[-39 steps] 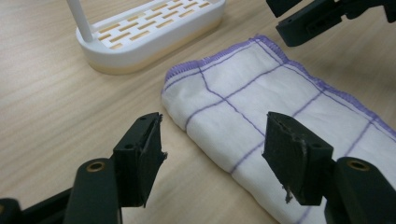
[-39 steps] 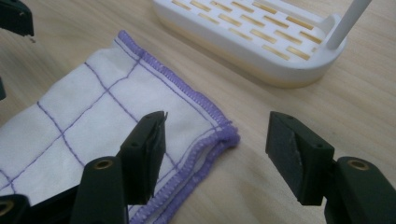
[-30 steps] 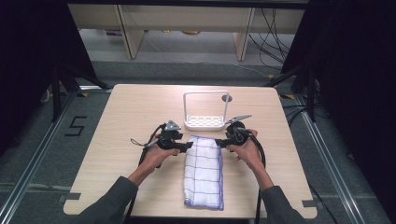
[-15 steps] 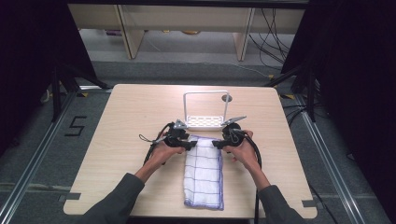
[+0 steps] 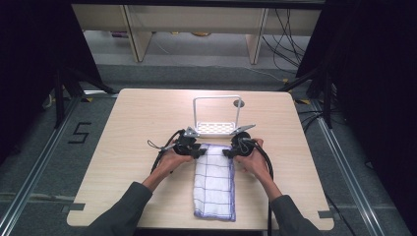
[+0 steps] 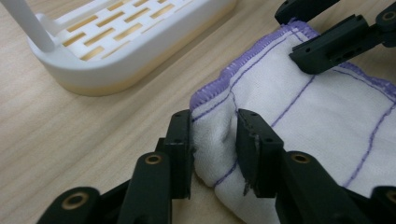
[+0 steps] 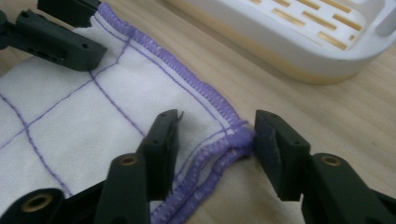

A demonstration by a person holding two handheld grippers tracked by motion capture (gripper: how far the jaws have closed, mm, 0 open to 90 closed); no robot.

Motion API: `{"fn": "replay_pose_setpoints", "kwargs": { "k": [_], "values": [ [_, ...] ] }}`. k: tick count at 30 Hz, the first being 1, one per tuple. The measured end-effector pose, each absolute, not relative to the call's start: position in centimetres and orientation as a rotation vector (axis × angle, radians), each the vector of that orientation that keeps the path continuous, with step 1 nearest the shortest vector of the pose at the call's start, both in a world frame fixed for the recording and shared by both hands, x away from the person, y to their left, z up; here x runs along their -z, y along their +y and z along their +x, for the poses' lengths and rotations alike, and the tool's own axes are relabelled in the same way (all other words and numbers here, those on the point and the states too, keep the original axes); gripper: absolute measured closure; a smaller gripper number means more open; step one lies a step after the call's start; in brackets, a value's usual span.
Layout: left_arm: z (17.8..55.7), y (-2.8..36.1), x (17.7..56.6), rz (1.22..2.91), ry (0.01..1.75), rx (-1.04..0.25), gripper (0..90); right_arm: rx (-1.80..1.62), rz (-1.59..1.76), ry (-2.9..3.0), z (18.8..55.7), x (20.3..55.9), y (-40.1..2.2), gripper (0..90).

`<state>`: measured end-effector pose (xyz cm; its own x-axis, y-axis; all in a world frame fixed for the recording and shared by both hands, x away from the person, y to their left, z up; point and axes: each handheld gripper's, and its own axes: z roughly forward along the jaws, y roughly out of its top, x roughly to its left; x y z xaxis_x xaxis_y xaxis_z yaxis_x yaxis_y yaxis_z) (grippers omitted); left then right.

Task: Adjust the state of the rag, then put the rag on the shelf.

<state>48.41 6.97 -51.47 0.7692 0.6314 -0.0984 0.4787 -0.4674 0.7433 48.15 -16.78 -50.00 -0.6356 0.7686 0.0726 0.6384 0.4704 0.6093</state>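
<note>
Cloth (image 5: 214,181) flat on table (image 5: 123,147), left gripper (image 6: 214,140) pinching its bunched corner, jaws just closing, right gripper (image 7: 215,135) closing around opposite corner, not yet clamped, white rack (image 5: 215,129) just beyond.

You have brought your left gripper (image 6: 212,154) and right gripper (image 7: 215,140) forward to the cloth's (image 5: 214,179) far corners. Both sets of jaws have just been closing, a corner bunching between each pair.

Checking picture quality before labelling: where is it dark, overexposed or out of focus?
High view: the table is evenly lit, the surroundings nearly black, and the white rack glows overexposed. Left gripper view: the cloth is sharp, the jaw bases at the bottom soft. Right gripper view: the rack softens toward the top edge.
</note>
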Motion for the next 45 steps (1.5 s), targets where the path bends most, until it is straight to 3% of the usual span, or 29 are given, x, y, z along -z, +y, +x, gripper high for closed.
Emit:
{"fn": "replay_pose_setpoints", "kwargs": {
  "k": [7,11,27,45],
  "values": [
    [48.2,6.8,51.4,2.168,0.785,-0.246,75.9,-0.956,1.171,2.545,48.0,50.1,-16.8,74.2],
    [48.1,6.8,51.4,2.170,0.773,-0.267,78.7,-0.987,1.163,2.547,47.9,50.1,-16.9,79.5],
    [47.3,7.3,49.7,2.133,0.759,-0.295,80.2,-1.051,1.103,2.510,47.5,49.4,-16.9,81.3],
    [45.2,7.8,46.3,2.050,0.734,-0.294,80.2,-1.121,1.082,2.468,45.1,46.0,-17.5,81.6]
  ]
}}
